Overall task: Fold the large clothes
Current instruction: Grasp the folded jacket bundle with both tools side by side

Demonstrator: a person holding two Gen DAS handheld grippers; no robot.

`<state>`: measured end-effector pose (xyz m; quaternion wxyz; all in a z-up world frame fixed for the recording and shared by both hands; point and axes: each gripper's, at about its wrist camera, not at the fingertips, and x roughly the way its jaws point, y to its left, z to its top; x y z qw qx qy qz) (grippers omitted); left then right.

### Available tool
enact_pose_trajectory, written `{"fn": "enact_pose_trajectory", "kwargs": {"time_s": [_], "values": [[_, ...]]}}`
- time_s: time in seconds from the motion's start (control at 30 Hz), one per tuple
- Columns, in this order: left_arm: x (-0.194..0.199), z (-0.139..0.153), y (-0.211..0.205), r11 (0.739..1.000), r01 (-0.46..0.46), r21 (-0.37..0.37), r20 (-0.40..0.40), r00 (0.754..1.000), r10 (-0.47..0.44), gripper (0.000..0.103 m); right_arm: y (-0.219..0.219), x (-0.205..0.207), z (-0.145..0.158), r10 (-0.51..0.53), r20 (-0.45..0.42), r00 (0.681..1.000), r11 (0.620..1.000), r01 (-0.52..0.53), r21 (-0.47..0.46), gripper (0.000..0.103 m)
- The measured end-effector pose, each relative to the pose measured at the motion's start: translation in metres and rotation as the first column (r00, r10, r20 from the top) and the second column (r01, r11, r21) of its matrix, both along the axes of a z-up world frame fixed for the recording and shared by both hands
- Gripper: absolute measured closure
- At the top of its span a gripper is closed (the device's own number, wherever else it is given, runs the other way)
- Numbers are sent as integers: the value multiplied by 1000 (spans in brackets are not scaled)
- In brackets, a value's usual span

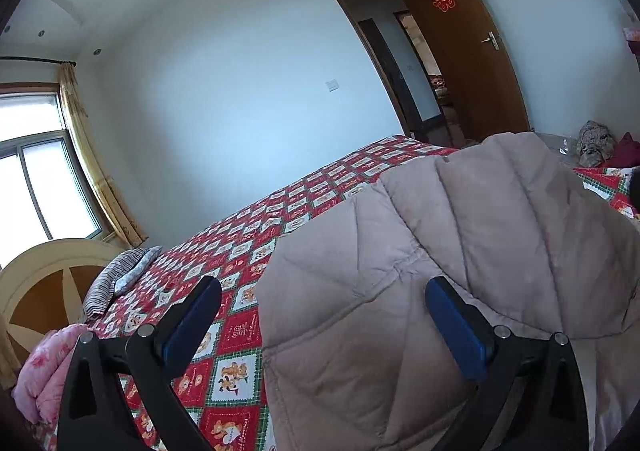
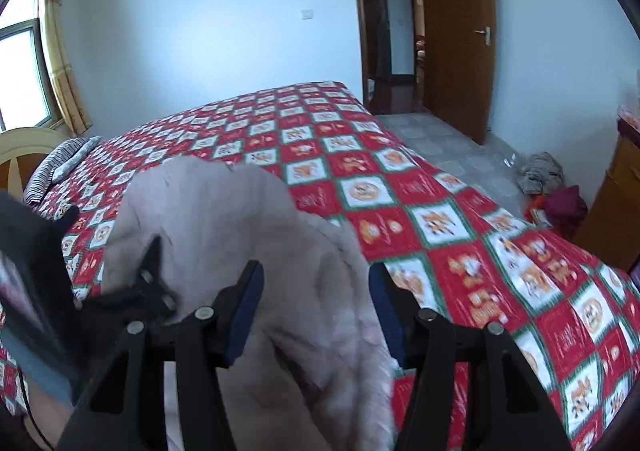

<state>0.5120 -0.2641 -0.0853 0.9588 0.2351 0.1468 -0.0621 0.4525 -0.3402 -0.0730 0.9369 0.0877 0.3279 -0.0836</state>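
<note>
A large beige quilted coat (image 1: 460,251) lies on a bed with a red, white and green checked cover (image 1: 248,251). My left gripper (image 1: 320,299) is open, low over the coat's left edge, with one finger over the cover and one over the coat. In the right wrist view the coat (image 2: 224,227) bulges up between the fingers of my right gripper (image 2: 316,283), which stands open around the blurred fabric. The left gripper (image 2: 148,283) shows there as a dark blur at the coat's left side.
A striped pillow (image 1: 116,279) and a pink quilt (image 1: 48,367) lie near the cream headboard (image 1: 40,275). A brown door (image 2: 456,35) stands open beyond the bed's foot. Clothes (image 2: 540,171) lie heaped on the floor beside a wooden cabinet (image 2: 616,203).
</note>
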Motion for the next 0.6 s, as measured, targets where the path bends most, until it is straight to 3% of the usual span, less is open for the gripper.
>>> {"fn": "enact_pose_trajectory", "kwargs": {"time_s": [0.1,0.23,0.6], "values": [[-3,1,-1,1000,10,10,5,1000,-10,1,1,33,-16,-16,-44,999,1000,16,12,45],[9,2,10,999,-22,-25,-25,999,21,1,-4,46,-39,-27,-76,997,999,28,19,45],[47,-33,4,989,-12,-147,-236,971,-23,1,-21,53,-78,-18,-126,992,996,28,79,40]]}}
